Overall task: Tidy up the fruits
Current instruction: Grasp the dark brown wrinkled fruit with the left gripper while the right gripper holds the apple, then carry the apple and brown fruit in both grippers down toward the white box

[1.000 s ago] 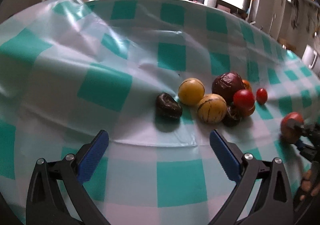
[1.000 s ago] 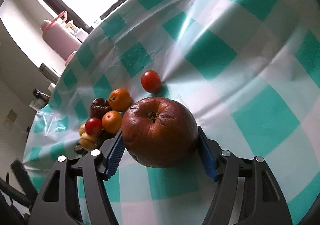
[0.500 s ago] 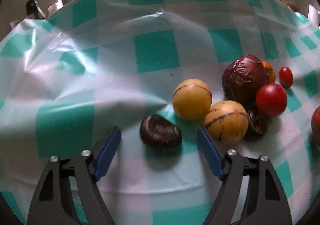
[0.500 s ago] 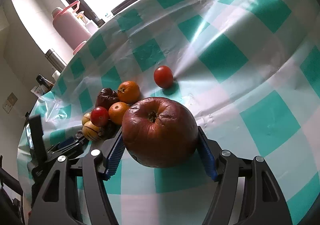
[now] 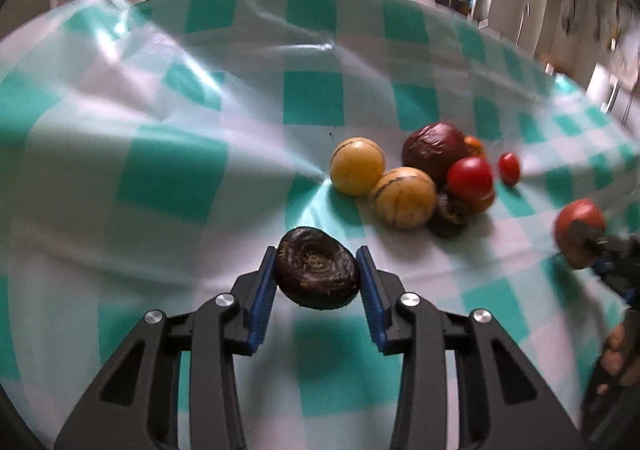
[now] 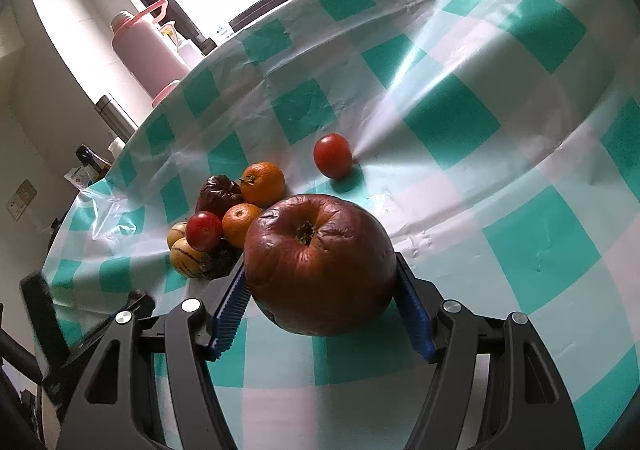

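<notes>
Left gripper (image 5: 318, 276): jaws being closed; a wrinkled, dark, round fruit (image 5: 317, 274) is being pinched.
Heap (image 5: 416, 178): two yellow striped balls being counted on glossy checked cloth (image 5: 200, 170).
Right gripper (image 6: 322, 290): a shrivelled red apple (image 6: 318, 264) is being clamped.

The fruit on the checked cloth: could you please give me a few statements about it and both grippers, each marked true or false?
1. The right gripper holds a wrinkled red apple between its jaws. True.
2. The left gripper has a yellow striped fruit between its jaws. False: its closing jaws flank a dark wrinkled fruit; both yellow striped fruits lie on the cloth.
3. A lone red tomato sits apart from the fruit cluster. True.
4. Three oranges are in the cluster. False: the right wrist view shows two oranges.
</notes>
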Motion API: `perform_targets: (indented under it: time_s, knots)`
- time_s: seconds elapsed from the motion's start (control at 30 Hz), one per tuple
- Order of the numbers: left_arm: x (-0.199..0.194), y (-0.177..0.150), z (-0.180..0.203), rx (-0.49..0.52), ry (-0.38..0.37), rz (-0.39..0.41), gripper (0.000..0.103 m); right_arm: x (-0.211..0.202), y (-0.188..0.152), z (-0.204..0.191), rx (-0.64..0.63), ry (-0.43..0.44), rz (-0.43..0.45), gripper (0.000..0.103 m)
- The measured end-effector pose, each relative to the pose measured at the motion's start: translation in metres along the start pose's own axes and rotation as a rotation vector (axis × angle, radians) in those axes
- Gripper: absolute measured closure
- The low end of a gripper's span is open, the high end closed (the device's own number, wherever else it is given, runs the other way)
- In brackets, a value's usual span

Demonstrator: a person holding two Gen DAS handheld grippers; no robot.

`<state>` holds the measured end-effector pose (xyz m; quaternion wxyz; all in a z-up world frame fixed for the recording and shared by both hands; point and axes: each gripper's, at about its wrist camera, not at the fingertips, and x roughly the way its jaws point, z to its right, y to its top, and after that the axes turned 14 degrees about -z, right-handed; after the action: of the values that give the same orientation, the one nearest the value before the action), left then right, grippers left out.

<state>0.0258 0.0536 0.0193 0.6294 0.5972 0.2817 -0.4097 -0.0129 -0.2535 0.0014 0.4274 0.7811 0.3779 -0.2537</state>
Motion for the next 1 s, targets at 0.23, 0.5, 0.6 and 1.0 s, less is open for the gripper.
perform_targets:
  time_s: [0.23, 0.5, 0.6, 1.0]
  knots:
    - [-0.015, -0.013, 0.009, 0.003, -0.019, 0.049, 0.063, 0.0, -0.001, -0.002, -0.012, 0.003, -0.001, 0.036]
    - [-0.035, -0.018, 0.014, 0.014, -0.011, 0.09, 0.063, -0.007, -0.009, -0.003, -0.021, 0.05, -0.008, 0.036]
    - [-0.046, -0.029, 0.02, 0.021, -0.01, 0.114, 0.063, -0.016, -0.021, 0.0, -0.006, 0.087, -0.011, 0.036]
    - [-0.067, -0.075, 0.075, 0.129, -0.009, 0.132, 0.063, -0.064, -0.065, 0.013, -0.05, 0.146, -0.006, 0.036]
